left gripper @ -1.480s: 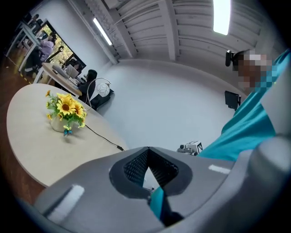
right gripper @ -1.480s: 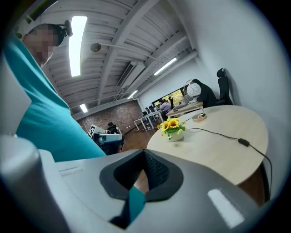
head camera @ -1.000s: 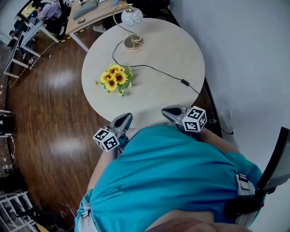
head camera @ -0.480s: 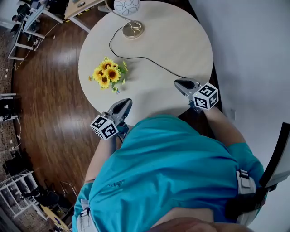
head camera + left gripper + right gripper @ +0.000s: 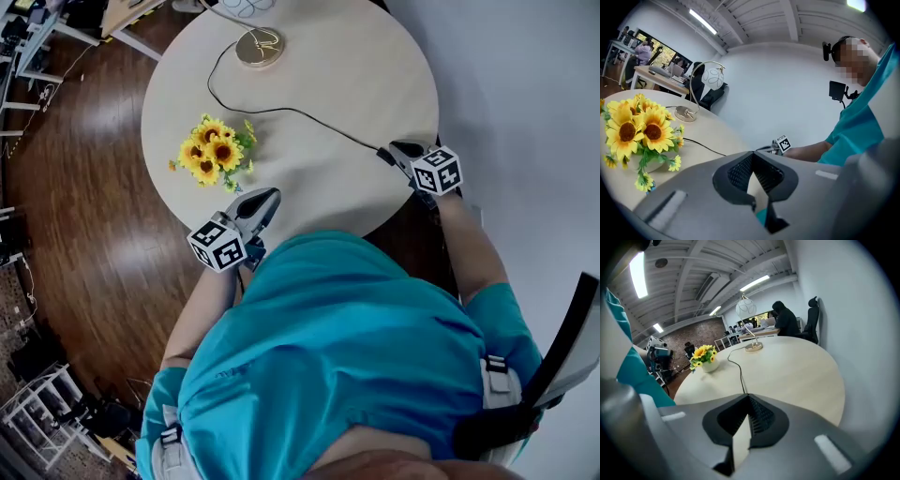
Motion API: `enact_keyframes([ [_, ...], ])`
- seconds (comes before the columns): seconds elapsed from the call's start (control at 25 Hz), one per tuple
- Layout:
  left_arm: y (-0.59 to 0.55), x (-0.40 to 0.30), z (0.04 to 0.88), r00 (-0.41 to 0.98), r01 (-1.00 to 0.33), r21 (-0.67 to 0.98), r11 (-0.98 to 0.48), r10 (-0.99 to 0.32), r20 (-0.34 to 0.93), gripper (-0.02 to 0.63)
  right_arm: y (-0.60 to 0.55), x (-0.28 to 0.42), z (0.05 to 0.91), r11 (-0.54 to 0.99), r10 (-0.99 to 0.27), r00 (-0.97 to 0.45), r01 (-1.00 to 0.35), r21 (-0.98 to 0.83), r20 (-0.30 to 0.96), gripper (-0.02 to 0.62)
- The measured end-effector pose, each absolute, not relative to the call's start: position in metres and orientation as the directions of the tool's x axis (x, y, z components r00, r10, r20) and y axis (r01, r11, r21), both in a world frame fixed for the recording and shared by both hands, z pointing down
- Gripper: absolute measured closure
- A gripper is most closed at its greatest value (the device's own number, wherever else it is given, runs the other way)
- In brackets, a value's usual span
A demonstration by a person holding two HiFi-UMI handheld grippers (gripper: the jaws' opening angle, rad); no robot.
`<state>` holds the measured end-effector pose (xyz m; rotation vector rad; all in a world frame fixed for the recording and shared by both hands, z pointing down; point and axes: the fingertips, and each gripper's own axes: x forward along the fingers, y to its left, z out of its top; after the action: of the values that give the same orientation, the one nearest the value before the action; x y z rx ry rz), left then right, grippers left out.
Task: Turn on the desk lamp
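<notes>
Now the right gripper [image 5: 396, 151] has swung out over the table [image 5: 375, 56], its fingers pressed together and empty, tips by the cord [image 5: 281, 112]. The desk lamp [image 5: 258, 45] stands well beyond them. The left gripper [image 5: 270, 195], likewise closed, hangs back. The cord's switch seems the target.

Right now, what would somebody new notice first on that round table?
The bright yellow sunflowers on the left of the round table jump out first. Next comes the desk lamp at the far edge, its black cord snaking toward the right tool.
</notes>
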<state>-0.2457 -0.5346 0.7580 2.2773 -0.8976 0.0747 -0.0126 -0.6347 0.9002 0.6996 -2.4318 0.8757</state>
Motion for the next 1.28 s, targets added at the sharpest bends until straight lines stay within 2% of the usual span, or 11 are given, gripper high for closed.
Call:
enact_keyframes([
  [0.32, -0.525, -0.245, 0.777, 0.772, -0.616, 0.589, -0.523, -0.55, 0.319, 0.586, -0.616, -0.001, 0.979, 0.625, -0.218, -0.678, -0.649, -0.433, 0.702, 0.594],
  [0.76, -0.52, -0.25, 0.779, 0.763, -0.627, 0.584, -0.517, -0.557, 0.326, 0.586, -0.611, -0.005, 0.994, 0.602, -0.199, -0.68, -0.653, -0.46, 0.705, 0.593],
  [1.28, -0.507, -0.246, 0.752, 0.764, -0.623, 0.578, -0.527, -0.567, 0.307, 0.586, -0.6, 0.002, 0.969, 0.602, -0.192, -0.661, -0.663, -0.445, 0.725, 0.592],
])
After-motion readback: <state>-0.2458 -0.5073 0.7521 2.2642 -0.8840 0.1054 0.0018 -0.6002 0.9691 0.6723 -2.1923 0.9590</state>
